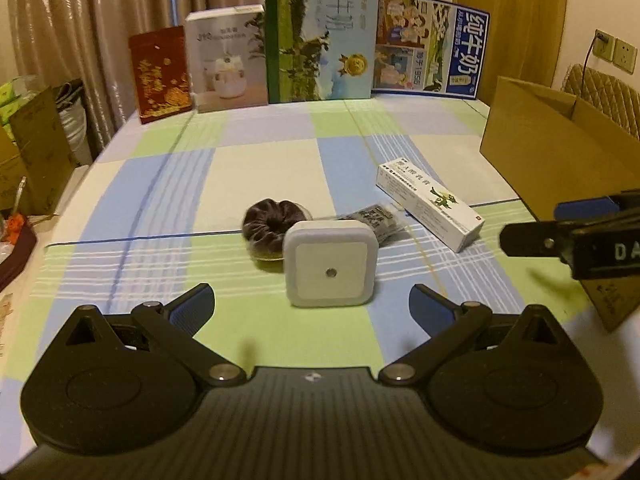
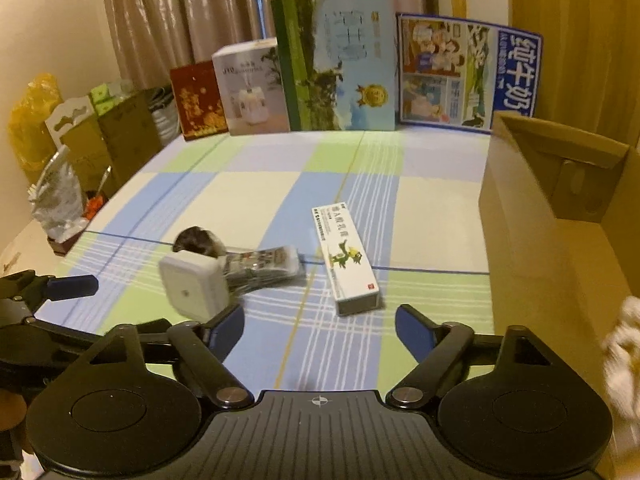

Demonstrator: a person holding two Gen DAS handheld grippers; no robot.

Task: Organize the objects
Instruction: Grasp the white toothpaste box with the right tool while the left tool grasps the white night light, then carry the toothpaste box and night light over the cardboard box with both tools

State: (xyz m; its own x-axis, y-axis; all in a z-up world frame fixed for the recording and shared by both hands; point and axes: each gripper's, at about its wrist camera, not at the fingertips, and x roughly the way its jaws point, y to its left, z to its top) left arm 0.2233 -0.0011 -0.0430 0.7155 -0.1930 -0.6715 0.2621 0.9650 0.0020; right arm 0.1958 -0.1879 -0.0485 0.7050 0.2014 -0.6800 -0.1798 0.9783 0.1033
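A white square night light [image 1: 330, 263] [image 2: 194, 289] stands on edge on the checked tablecloth, just ahead of my open left gripper [image 1: 312, 308], whose fingers are spread wide on either side of it without touching. Behind it lie a dark scrunchie [image 1: 272, 229] [image 2: 198, 240] and a dark wrapped packet [image 1: 374, 218] [image 2: 262, 270]. A long white medicine box [image 1: 430, 204] [image 2: 347, 259] lies to the right, in front of my open, empty right gripper [image 2: 320, 330]. The right gripper's finger [image 1: 536, 238] shows at the right edge of the left wrist view.
An open cardboard box [image 1: 556, 152] [image 2: 560, 216] stands on the table's right side. Several upright cartons [image 1: 320, 32] [image 2: 340, 60] line the far edge. Bags and boxes [image 2: 80, 140] crowd the floor beyond the left edge.
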